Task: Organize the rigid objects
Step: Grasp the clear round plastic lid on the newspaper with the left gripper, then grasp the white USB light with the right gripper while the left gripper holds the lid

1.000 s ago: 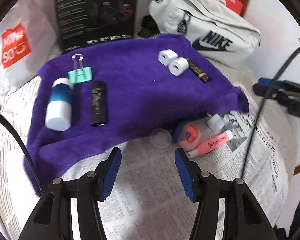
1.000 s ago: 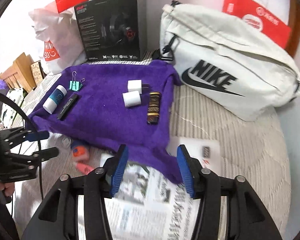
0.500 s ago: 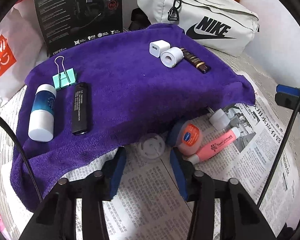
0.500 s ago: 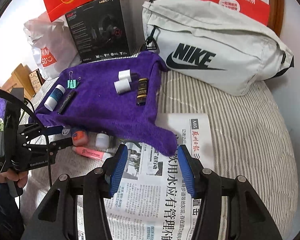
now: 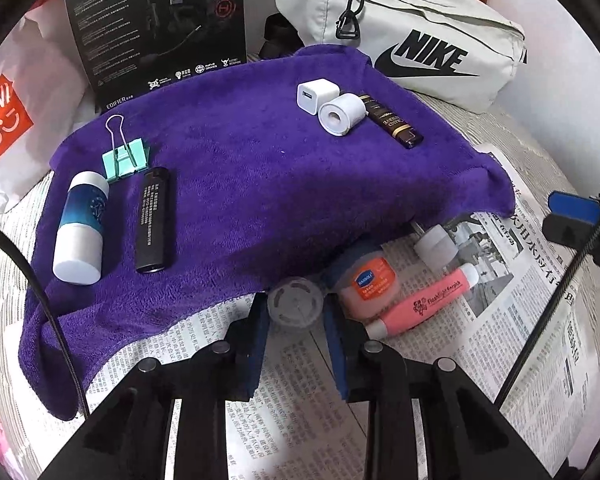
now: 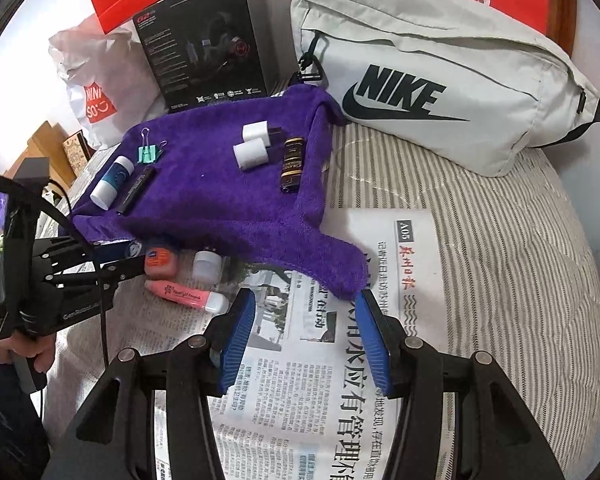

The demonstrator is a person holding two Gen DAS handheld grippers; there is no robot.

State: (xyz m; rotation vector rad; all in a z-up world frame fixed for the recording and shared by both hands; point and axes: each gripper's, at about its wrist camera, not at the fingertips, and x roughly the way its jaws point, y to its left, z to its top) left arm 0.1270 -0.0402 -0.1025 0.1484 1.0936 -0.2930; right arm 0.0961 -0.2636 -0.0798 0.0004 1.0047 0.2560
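Note:
My left gripper (image 5: pixel 295 312) has closed its jaws against a small clear round cap (image 5: pixel 295 307) on the newspaper at the purple towel's (image 5: pixel 240 184) front edge. Beside it lie an orange-lidded jar (image 5: pixel 370 282), a pink tube (image 5: pixel 422 304) and a white plug (image 5: pixel 436 242). On the towel lie a blue-white bottle (image 5: pixel 82 228), a black stick (image 5: pixel 153 220), a green binder clip (image 5: pixel 124 156), a white charger cube (image 5: pixel 316 94), a white roll (image 5: pixel 340 114) and a dark bottle (image 5: pixel 390 126). My right gripper (image 6: pixel 306 320) is open and empty above the newspaper (image 6: pixel 340 380), near the towel's corner.
A grey Nike bag (image 6: pixel 440 80), a black headset box (image 6: pixel 204 40) and a white Miniso bag (image 6: pixel 92 96) stand behind the towel. The striped bed cover (image 6: pixel 520 260) lies to the right of the newspaper.
My left gripper moved forward to the clear cap and narrowed its jaws around it. My right gripper drew back and up from the towel.

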